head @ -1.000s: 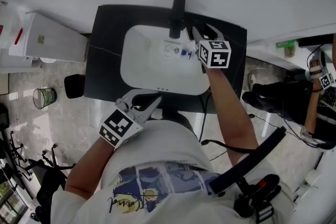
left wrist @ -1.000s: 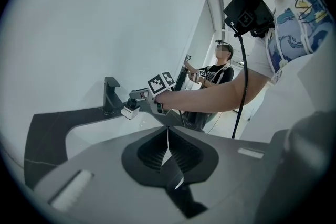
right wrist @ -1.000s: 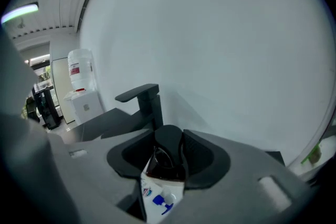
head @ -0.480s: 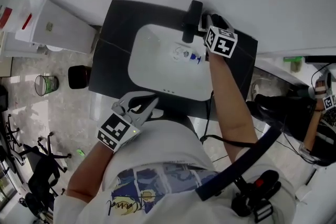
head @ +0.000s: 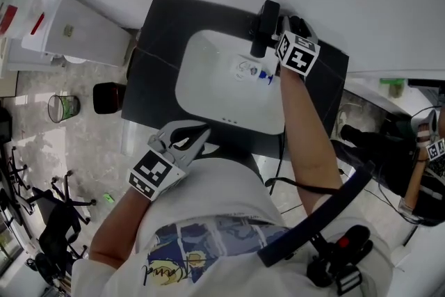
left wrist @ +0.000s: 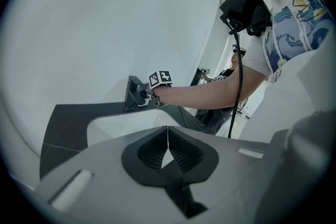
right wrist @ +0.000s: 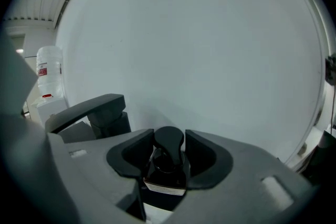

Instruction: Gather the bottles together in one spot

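1. While my right fingers [right wrist: 205,157], just eased slightly wider, clasp the dark pump bottle [right wrist: 167,165] at the faucet's [head: 264,26] 4 o'clock, my left fingers [left wrist: 144,152] sit closed, empty.
2. Likely placing it: next, release fully, keeping it upright.

Right tongs [head: 286,23] shifted beside faucet [head: 264,26], just opening around the dark bottle [right wrist: 167,165].

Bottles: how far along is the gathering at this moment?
Done: nothing looks gathered yet. In hand: the right tongs, up by the faucet, have a dark bottle between them. The pads touch its sides, though the jaws have just been opening slightly. Left: a blue-capped bottle lies apart in the sink, and the left tongs are shut and empty.
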Motion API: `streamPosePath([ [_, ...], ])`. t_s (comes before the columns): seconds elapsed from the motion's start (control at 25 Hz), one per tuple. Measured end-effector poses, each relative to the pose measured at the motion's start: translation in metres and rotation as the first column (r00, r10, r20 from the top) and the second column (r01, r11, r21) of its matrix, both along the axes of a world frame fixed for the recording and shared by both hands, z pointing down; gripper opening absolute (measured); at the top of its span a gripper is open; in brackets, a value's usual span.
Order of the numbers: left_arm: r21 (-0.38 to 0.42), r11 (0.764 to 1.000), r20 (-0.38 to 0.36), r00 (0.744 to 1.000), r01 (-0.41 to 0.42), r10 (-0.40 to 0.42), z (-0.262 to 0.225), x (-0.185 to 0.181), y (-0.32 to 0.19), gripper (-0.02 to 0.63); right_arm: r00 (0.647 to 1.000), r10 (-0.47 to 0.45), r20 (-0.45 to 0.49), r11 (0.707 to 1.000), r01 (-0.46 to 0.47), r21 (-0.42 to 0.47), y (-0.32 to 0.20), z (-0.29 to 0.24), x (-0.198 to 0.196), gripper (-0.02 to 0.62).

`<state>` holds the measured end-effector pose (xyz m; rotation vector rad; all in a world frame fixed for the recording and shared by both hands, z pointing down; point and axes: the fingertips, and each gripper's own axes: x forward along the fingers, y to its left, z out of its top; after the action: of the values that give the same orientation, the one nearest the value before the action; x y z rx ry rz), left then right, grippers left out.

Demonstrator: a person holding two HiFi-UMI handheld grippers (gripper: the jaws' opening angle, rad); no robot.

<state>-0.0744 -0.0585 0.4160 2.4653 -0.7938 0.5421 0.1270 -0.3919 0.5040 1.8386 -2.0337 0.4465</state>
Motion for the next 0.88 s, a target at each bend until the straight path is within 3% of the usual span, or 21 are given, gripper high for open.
streamPosePath([
  [0.24, 0.003, 0.999, -0.012, 0.999, -0.051, 0.051, 0.0, 0.002, -0.004, 0.006, 0.999, -0.009, 0.041, 1.0, 0.01, -0.019, 0.01, 0.008, 0.005, 0.262],
  [0.6, 0.01, 0.983, -0.034, 0.982, -0.183, 0.183, 0.001, 0.016, -0.004, 0.006, 0.999, 0.014, 0.051, 1.0, -0.013, -0.027, 0.068, 0.011, 0.018, 0.267],
  [0.72, 0.014, 0.973, -0.046, 0.972, -0.229, 0.229, 0.0, 0.022, -0.003, 0.006, 1.0, -0.009, 0.011, 0.997, 0.01, -0.076, 0.099, 0.027, 0.02, 0.267],
  [0.88, 0.01, 0.961, -0.06, 0.959, -0.278, 0.278, 0.001, 0.028, 0.0, 0.006, 0.992, -0.11, -0.065, 0.976, 0.095, -0.196, 0.142, 0.067, 0.012, 0.265],
])
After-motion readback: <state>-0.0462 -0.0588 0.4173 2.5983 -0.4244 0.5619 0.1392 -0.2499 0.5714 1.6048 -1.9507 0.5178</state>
